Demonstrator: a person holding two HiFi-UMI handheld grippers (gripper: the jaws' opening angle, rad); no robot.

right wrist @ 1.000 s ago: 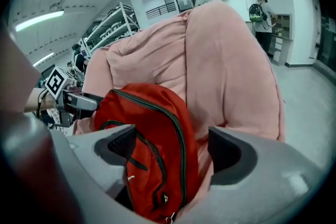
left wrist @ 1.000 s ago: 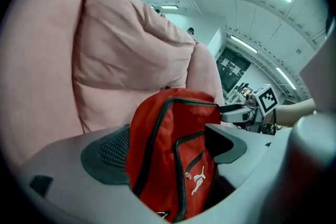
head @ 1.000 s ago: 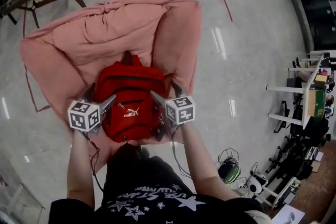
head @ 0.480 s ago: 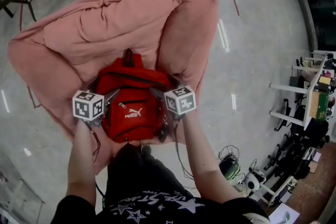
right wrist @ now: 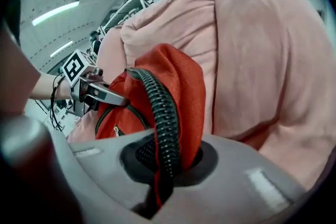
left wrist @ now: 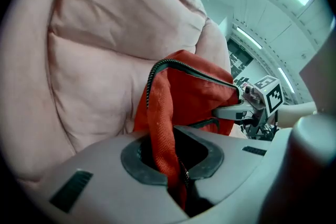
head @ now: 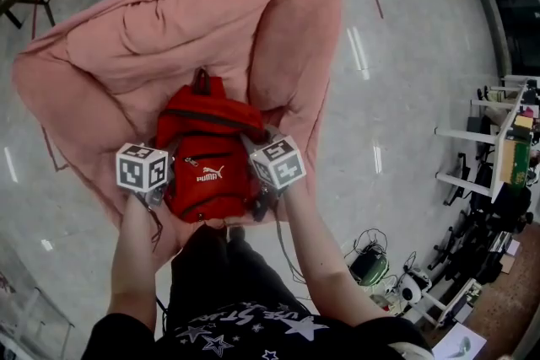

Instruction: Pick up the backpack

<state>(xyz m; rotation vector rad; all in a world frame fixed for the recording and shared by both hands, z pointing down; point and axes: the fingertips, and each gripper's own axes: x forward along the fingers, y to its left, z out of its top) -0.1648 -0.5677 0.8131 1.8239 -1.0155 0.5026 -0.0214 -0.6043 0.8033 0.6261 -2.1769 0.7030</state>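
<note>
Red backpack (head: 205,149) on a pink beanbag (head: 152,46); left gripper (left wrist: 170,168) and right gripper (right wrist: 163,165) have just clamped shut on its two sides; grasp seems made, lifting can follow

Glossy grey floor (head: 422,72), pink beanbag (head: 126,46)

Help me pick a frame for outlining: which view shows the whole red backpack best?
The head view: the backpack shows nearly whole on the pink beanbag, logo up. The left gripper view shows only a red fabric fold between its jaws, which have just been closing; the right gripper view only a clamped zipper edge.
</note>
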